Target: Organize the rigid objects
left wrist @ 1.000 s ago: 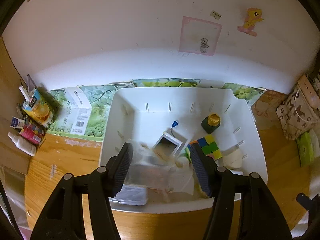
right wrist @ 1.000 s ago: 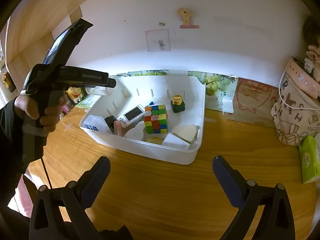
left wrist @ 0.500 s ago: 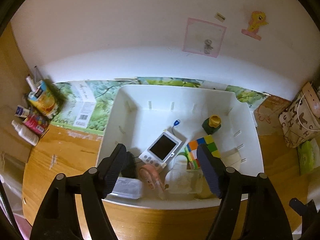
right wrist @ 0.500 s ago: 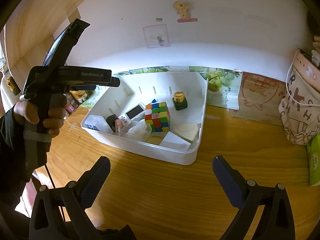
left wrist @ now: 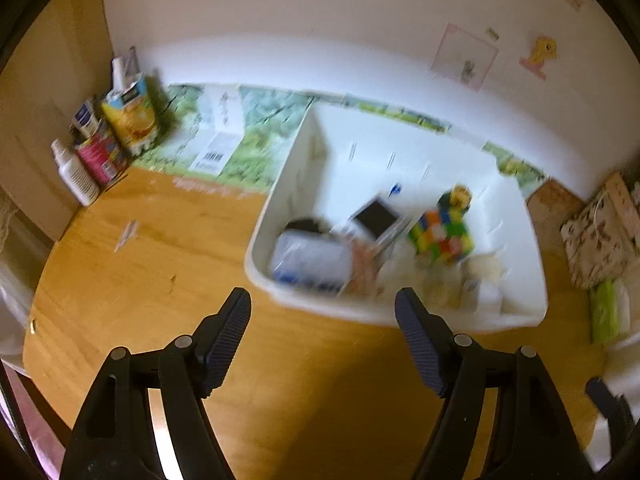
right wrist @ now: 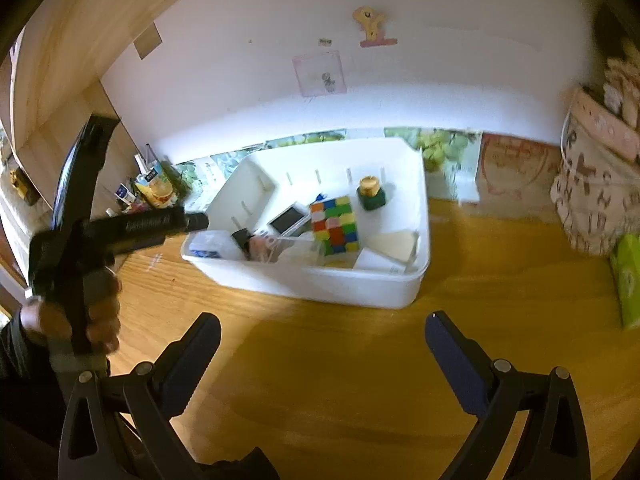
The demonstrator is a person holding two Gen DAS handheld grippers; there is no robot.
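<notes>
A white bin [right wrist: 360, 292] stands on the wooden table and also shows, blurred, in the left wrist view [left wrist: 400, 312]. In it lie a colourful puzzle cube [right wrist: 335, 224], a green bottle with a gold cap [right wrist: 371, 193], a small white device with a dark screen [right wrist: 289, 219], a clear plastic box [right wrist: 298, 250], a blue-labelled box [right wrist: 208, 245] and white pads [right wrist: 394, 245]. My left gripper [left wrist: 323, 320] is open and empty, over the table just in front of the bin. My right gripper [right wrist: 322, 340] is open and empty, further back from the bin.
Bottles and cartons [left wrist: 108, 136] stand in the back left corner by a wooden panel. A patterned bag [right wrist: 596, 184] and a green tissue pack [right wrist: 628, 276] sit at the right. Green printed sheets [left wrist: 224, 136] lie along the wall.
My left gripper let go of the clear plastic box into the bin, then pulled back and to the left, out of the bin. My right gripper stayed open and shifted slightly.
</notes>
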